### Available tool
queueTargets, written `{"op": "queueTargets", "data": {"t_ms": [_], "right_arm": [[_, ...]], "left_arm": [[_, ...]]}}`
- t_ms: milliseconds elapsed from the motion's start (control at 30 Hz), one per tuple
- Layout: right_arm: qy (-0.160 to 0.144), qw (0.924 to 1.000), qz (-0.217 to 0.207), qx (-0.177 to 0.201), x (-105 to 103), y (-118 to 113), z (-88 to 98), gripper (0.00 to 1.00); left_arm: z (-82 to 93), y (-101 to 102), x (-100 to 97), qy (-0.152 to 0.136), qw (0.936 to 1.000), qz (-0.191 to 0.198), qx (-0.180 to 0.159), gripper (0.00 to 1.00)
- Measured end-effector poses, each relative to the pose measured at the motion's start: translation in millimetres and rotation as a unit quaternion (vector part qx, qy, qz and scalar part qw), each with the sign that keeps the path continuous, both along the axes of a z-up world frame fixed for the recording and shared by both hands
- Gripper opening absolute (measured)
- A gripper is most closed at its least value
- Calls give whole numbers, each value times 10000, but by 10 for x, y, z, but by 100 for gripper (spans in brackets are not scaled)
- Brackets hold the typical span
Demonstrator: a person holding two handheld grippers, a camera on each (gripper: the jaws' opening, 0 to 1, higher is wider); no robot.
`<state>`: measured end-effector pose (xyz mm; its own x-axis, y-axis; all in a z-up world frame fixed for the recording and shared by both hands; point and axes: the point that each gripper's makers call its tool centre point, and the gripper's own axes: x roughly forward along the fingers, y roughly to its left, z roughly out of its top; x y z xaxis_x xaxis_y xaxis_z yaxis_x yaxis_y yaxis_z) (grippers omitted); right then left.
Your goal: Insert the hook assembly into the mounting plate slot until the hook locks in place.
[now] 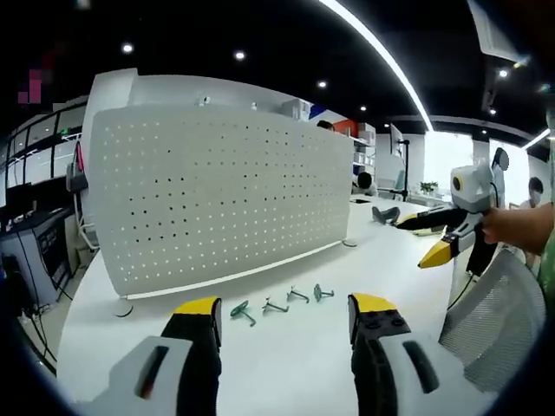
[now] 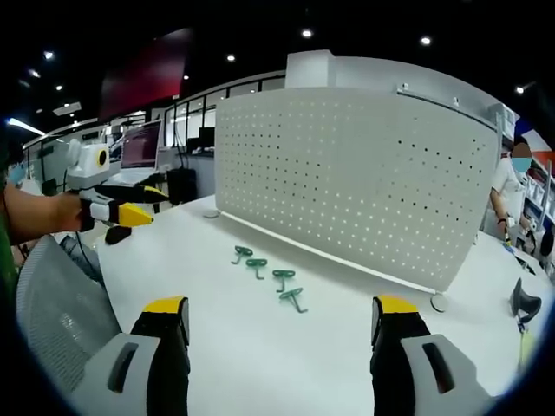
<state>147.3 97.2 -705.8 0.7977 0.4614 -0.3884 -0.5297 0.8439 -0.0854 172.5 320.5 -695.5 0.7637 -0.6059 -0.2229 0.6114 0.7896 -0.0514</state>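
Note:
A white perforated pegboard panel (image 1: 208, 195) (image 2: 355, 169) stands upright on the white table. Several small green hooks lie in a row on the table in front of it (image 1: 279, 305) (image 2: 269, 276). My left gripper (image 1: 284, 316) is open, its yellow-tipped jaws wide apart just short of the hooks, holding nothing. My right gripper (image 2: 282, 321) is also open and empty, a little back from the hooks. In the left gripper view the right gripper (image 1: 444, 236) hangs in the air at the right, held by a hand. In the right gripper view the left gripper (image 2: 121, 208) enters from the left.
A mesh chair back (image 1: 490, 316) (image 2: 52, 312) stands at the table's near edge. A dark desk item (image 2: 523, 303) sits at the right end of the table. A person (image 2: 512, 186) stands behind the panel's far end. Desks with monitors (image 2: 143, 143) fill the room beyond.

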Motion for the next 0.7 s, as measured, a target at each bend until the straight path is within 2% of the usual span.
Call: {"op": "queueTargets", "data": {"t_ms": [267, 467, 700], "right_arm": [[56, 9999, -128, -35, -11, -63, -35, 88], [85, 9998, -179, -64, 5, -68, -48, 87], [117, 9997, -192, -98, -5, -42, -64, 87]], "left_arm": [[-136, 38, 230, 47, 9997, -104, 222, 50], [-278, 71, 423, 212, 9994, -97, 236, 49], [-385, 48, 592, 242, 9990, -153, 342, 45]]}}
